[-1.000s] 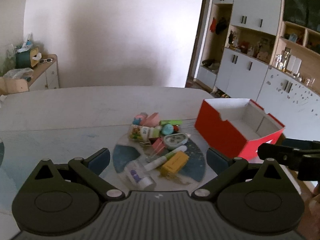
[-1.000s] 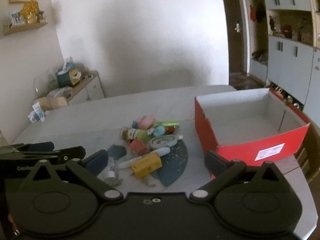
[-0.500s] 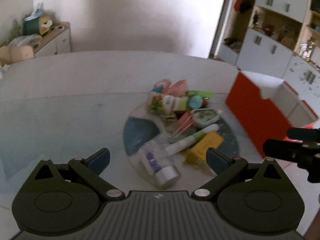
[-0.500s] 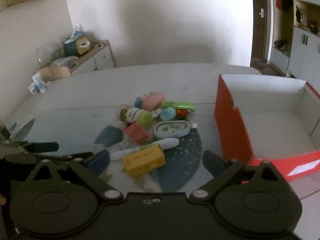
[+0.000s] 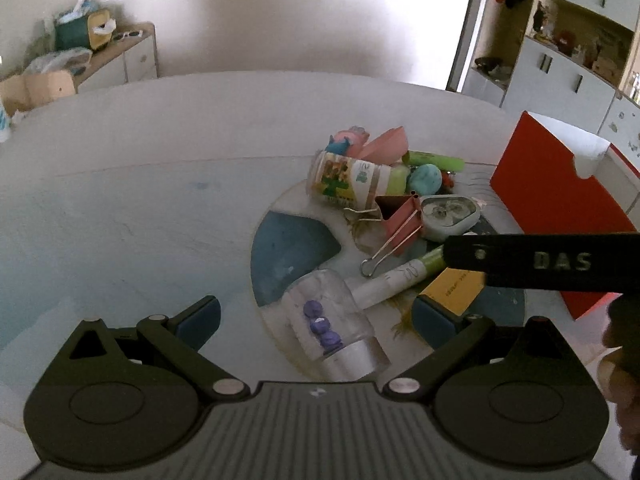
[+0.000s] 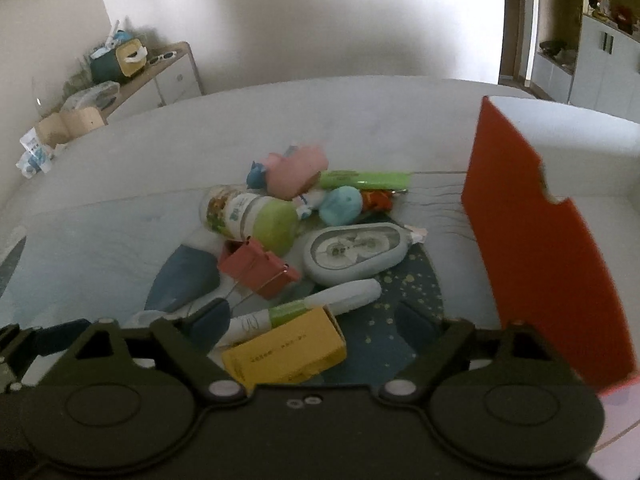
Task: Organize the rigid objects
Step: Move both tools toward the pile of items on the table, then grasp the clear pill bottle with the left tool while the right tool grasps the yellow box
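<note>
**A lived-in home, likely a dining or living room**

A large pale round-edged table [image 5: 168, 168] fills the middle of the room. Past its far left edge a low white sideboard with a wooden top [image 5: 132, 56] stands against a plain white wall [image 6: 304, 16], bearing a teal-and-yellow tissue box [image 6: 118, 60], white sunglasses [image 6: 165, 57] and plastic bags. Beyond the table's far right corner, tall white cabinets with dark handles [image 5: 560, 80] frame open wooden shelves of ornaments [image 5: 576, 40], next to a doorway [image 6: 516, 20] leading into another room.
</note>
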The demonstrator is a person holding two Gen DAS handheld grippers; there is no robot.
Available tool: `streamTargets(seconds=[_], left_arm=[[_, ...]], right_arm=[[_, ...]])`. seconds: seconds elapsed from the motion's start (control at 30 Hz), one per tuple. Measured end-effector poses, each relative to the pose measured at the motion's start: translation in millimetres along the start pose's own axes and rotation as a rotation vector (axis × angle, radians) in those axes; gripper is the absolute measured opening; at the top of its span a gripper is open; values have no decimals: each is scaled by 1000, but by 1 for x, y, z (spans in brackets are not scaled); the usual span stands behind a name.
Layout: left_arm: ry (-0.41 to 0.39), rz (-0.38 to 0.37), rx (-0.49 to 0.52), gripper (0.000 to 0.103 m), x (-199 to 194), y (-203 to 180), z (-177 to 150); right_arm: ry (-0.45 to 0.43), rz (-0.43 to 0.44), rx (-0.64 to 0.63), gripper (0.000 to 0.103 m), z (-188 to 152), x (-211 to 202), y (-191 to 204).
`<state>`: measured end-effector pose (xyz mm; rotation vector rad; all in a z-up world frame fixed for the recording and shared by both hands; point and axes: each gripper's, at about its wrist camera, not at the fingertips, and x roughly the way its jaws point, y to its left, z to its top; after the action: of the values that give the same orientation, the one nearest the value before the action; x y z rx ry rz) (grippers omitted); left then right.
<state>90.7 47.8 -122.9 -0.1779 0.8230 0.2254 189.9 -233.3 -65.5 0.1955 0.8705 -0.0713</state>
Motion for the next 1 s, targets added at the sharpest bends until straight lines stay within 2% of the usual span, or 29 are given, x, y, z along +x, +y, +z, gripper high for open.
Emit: streamTargets(seconds=[0.1,0.27,0.47,0.53,0.6,0.67,0.73,0.8,0.87,1.0], left_arm=[[10,8,6,97,6,-2,0],[27,4,11,93,11,-4,-2],[56,1,25,75,15,-5,-4],[60,-3,27,71,16,-4,-5],[65,-10,22,68,16,-3,-6],[69,-22,19,63,17,-3,-6],[70,-26,31,58,17,-4,-6],[72,-27,35,51,17,-5,-5],[71,-32,31,46,17,-4,-4],[59,-15,36,45,15,-3,-3]], right_arm=[[15,-12,4,80,2,9,3],[41,-15,2,77,-5,12,2],[64,-12,10,72,-14,10,0],[69,-10,12,67,-14,9,-1],[77,-27,28,55,-16,9,-1],[80,-29,35,52,-18,9,-3],[79,-31,33,45,-19,9,-5],[79,-30,33,33,-20,8,-5],[79,-30,26,30,-21,8,-4],[69,-27,26,29,-22,3,-2]])
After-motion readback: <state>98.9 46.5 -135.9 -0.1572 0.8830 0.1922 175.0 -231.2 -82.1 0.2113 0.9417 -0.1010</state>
